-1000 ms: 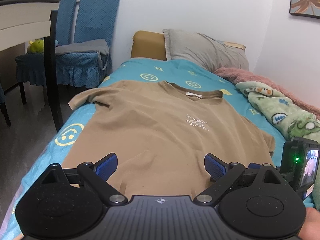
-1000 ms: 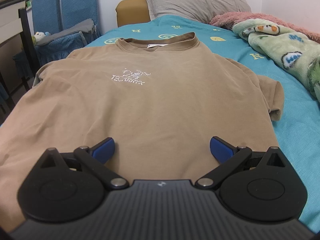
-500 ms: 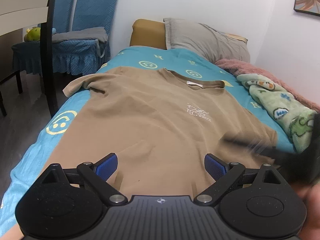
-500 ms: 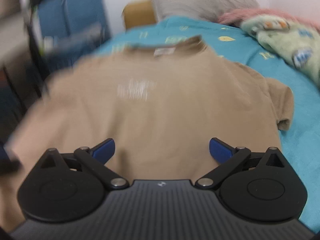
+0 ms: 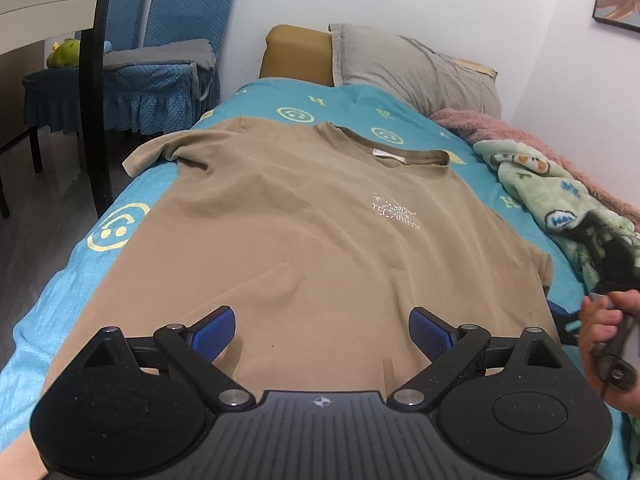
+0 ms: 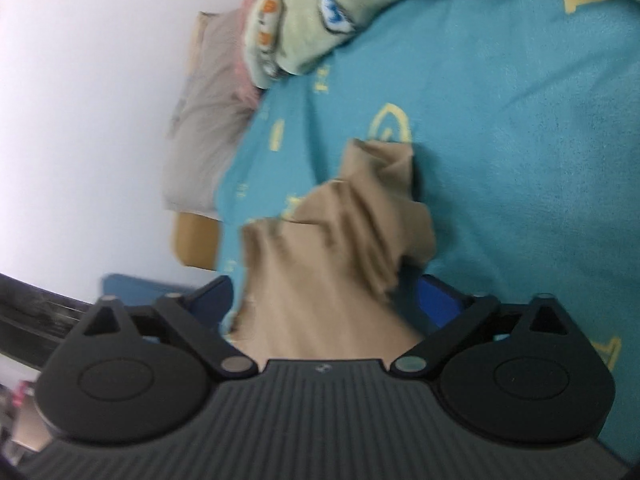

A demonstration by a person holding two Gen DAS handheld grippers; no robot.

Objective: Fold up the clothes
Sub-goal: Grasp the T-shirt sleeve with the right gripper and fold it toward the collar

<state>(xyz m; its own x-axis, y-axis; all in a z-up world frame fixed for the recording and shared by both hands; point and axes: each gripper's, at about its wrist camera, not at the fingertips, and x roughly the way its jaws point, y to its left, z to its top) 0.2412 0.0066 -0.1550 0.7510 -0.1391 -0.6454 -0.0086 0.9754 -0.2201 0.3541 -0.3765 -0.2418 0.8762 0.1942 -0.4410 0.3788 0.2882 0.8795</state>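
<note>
- Near the foot of the bed [image 5: 60, 280], left gripper [image 5: 322, 334] sits low over the hem of the tan t-shirt [image 5: 312, 232], blue pads spread wide, nothing between them.
- Shirt lies flat, front up, on the teal sheet, collar at far end twd the grey pillow [image 5: 412, 68]; white chest print faces up.
- Right gripper [image 6: 326, 296] is rolled sideways at shirt's right edge; fingers apart w/ bunched tan fabric, the right sleeve [image 6: 372, 200], lying between them, not pinched.
- Edges: shirt's left sleeve reaches the bed's left edge, floor and blue chairs [image 5: 168, 60] beyond. On the right, bare sheet strip, then green cartoon blanket [image 5: 560, 208] and pink blanket [image 5: 500, 128].
- Left view only: whole shirt layout, plus person's right hand [image 5: 608, 336] on the other tool's handle at far right.
- Right view only: crumpled right sleeve close up, open teal sheet beyond it; frame is blurred.
</note>
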